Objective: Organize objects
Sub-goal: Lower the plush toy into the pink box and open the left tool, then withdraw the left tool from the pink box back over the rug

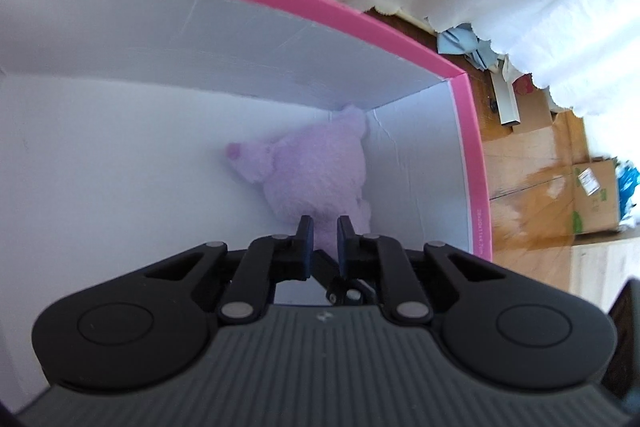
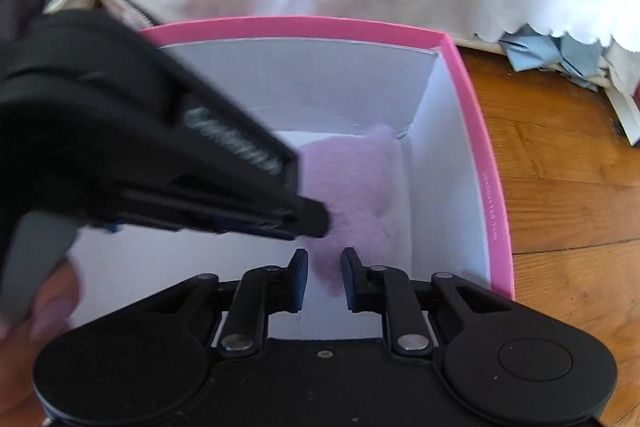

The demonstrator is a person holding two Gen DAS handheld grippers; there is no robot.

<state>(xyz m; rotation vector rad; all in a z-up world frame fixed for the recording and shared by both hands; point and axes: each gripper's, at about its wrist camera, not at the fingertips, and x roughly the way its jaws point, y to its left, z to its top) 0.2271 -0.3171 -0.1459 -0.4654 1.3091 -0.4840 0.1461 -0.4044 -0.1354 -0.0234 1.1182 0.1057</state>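
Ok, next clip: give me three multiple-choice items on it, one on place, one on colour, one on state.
1. Where does the plush toy lie?
A. In a far corner of the box
B. On the wooden floor
C. On the white cloth

2. What colour is the box rim?
A. Blue
B. Pink
C. Green

3. How do the right tongs stand?
A. Shut on the toy
B. Shut on the rim
C. Open, holding nothing

Key: 1 A, the toy sits against two white inner walls; 2 B, the edge is pink all round; 3 C, a gap shows between the fingers.
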